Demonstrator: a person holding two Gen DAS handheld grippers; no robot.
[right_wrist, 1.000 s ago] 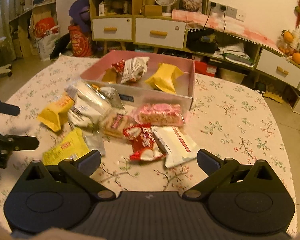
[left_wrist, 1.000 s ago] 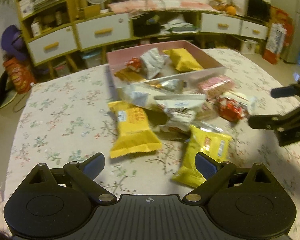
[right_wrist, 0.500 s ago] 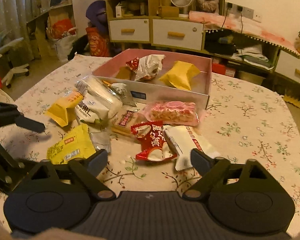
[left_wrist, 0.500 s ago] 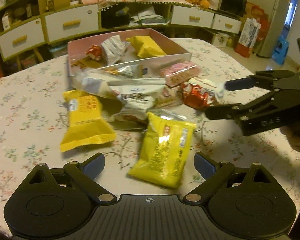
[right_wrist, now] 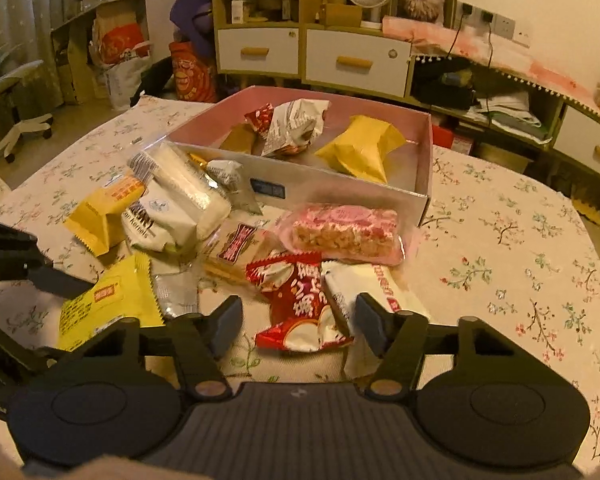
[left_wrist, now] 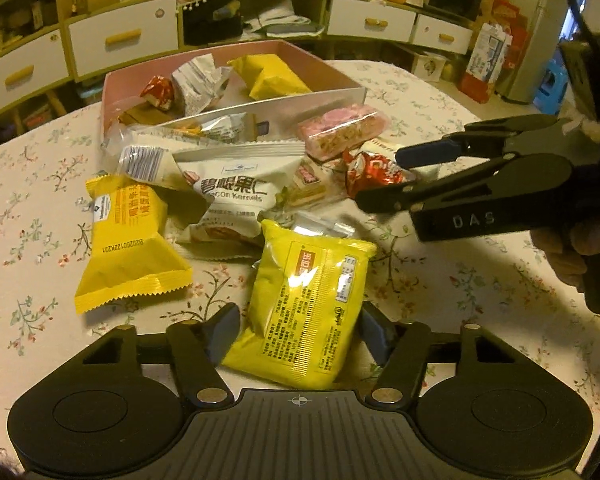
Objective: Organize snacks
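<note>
A pile of snack packets lies on the flowered table in front of a pink box (right_wrist: 340, 188) that holds a few packets. In the left wrist view my left gripper (left_wrist: 298, 330) straddles a yellow packet (left_wrist: 308, 300). Its jaws are closing, and a thin gap still shows at each pad. My right gripper (right_wrist: 298, 322) is low over a red packet (right_wrist: 300, 304) that lies between its closing fingers, beside a white packet (right_wrist: 380, 288). From the left wrist view the right gripper (left_wrist: 382, 178) reaches in from the right over that red packet (left_wrist: 374, 170).
More packets are heaped by the box: a yellow one (left_wrist: 124, 240), a white pecan bag (left_wrist: 228, 196) and a pink bar (left_wrist: 340, 128). The floral tablecloth (left_wrist: 32, 208) is bare to the left. Cabinets with drawers (right_wrist: 356, 60) stand behind the table.
Both grippers' jaws have narrowed. My left gripper dropped and moved in until the yellow packet lay between its fingers. My right gripper edged closer around the red packet.
</note>
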